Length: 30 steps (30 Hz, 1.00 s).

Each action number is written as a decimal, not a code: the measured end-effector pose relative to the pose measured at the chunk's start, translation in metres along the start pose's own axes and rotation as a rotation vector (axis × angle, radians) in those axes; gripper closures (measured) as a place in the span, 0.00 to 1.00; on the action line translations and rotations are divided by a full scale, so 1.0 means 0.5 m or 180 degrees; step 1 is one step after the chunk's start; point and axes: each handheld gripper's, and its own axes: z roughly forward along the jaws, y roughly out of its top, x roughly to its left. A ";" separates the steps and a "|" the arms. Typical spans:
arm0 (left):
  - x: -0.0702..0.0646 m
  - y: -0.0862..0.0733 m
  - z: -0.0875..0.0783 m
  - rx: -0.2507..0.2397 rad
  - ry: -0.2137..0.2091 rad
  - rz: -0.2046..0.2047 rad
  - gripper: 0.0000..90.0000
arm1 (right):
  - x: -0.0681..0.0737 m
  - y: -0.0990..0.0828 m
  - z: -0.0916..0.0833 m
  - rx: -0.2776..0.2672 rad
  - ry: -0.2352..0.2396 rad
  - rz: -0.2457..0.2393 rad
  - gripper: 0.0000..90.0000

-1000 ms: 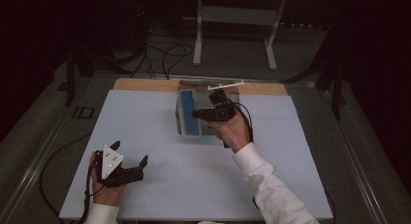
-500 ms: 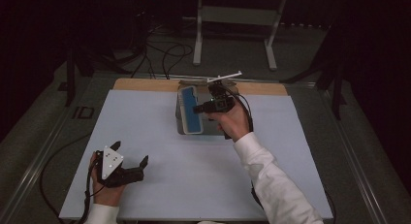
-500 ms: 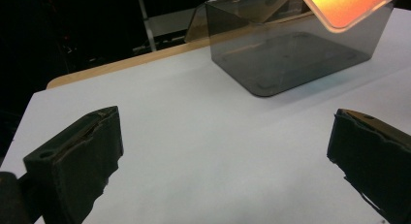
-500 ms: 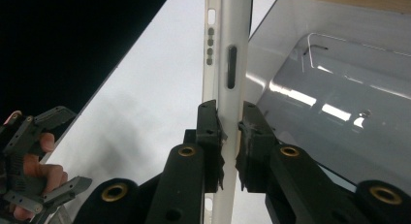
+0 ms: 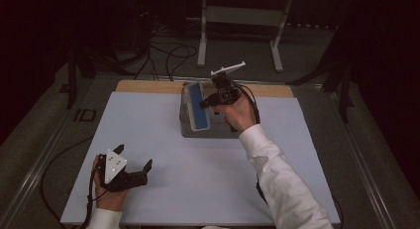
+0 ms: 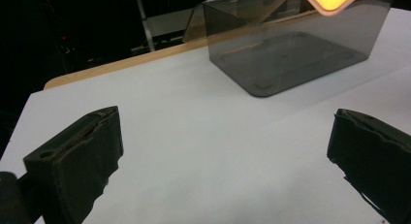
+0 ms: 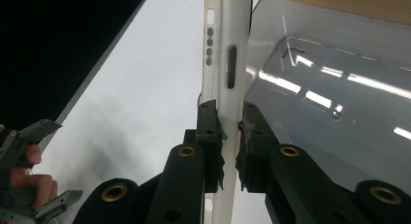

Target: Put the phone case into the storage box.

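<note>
A smoky grey see-through box (image 5: 213, 131) stands at the back middle of the white table top (image 5: 148, 125). Its blue lid (image 5: 199, 109) is tilted up on edge over the box's left side. My right gripper (image 5: 207, 103) is shut on that lid. In the right gripper view the jaws of the right gripper (image 7: 231, 129) pinch the lid's pale edge (image 7: 228, 49), with the glossy box (image 7: 339, 103) to the right. My left gripper (image 5: 143, 170) rests open near the front left. In the left gripper view, the left gripper (image 6: 225, 120) holds nothing, and the box (image 6: 291, 54) lies far ahead.
A wooden strip (image 5: 148, 86) runs along the table's far edge. Behind it stand a metal frame (image 5: 242, 21) and loose cables (image 5: 168, 55) on the floor. A person's white sleeve (image 5: 282, 184) reaches in from the front right.
My right gripper has moved up and toward the back right with the lid's edge, swinging the lid from lying over the box to standing on edge. The left gripper has stayed put.
</note>
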 end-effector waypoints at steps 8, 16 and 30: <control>0.001 0.000 -0.002 -0.0023 0.0023 -0.0012 0.01 | -0.005 0.021 -0.003 0.0056 -0.0135 0.0040 0.91; 0.000 0.000 -0.002 -0.0022 0.0017 -0.0006 0.01 | -0.010 0.037 0.002 0.0127 -0.0262 0.0151 0.91; -0.002 0.000 -0.002 -0.0025 0.0014 -0.0010 0.01 | -0.023 0.053 -0.008 0.0141 -0.0385 0.0222 0.91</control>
